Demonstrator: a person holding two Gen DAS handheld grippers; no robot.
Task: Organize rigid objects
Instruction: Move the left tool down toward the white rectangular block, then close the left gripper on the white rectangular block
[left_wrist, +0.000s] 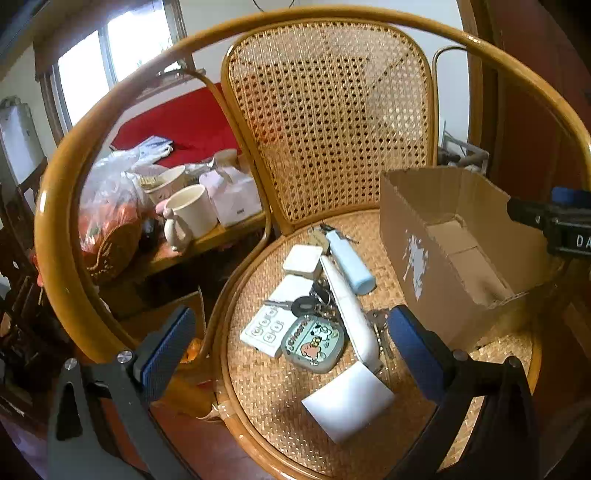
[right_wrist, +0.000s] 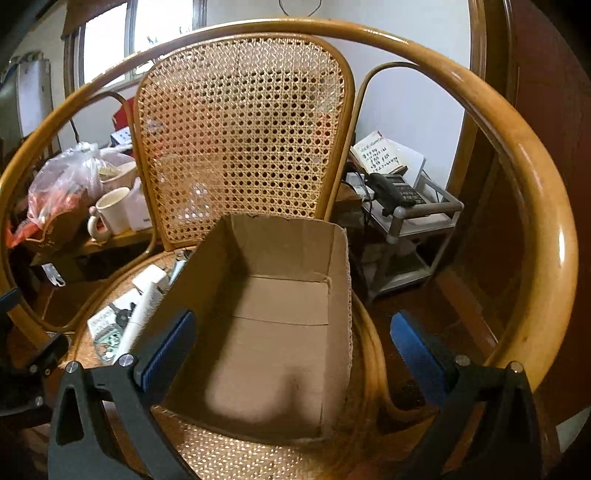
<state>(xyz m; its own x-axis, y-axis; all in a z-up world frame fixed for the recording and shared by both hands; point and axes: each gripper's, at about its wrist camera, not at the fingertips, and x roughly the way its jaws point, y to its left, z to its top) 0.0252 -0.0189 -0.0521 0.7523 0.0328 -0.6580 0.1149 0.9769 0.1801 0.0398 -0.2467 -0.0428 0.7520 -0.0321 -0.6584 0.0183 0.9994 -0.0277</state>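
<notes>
- A cardboard box (left_wrist: 454, 254) is sitting open-topped on the right part of the woven chair seat (left_wrist: 280, 402), nothing lying inside it.
- A white tube (left_wrist: 351, 314) is lying lengthwise among the clutter, touching a pale blue cylinder (left_wrist: 351, 264).
- A cartoon keychain tag (left_wrist: 314, 343) with keys (left_wrist: 291, 304) is resting over a white remote (left_wrist: 267, 326).
- A white square case (left_wrist: 303, 260) is sitting behind.
- A white card (left_wrist: 347, 402) is lying nearest, tilted.
</notes>
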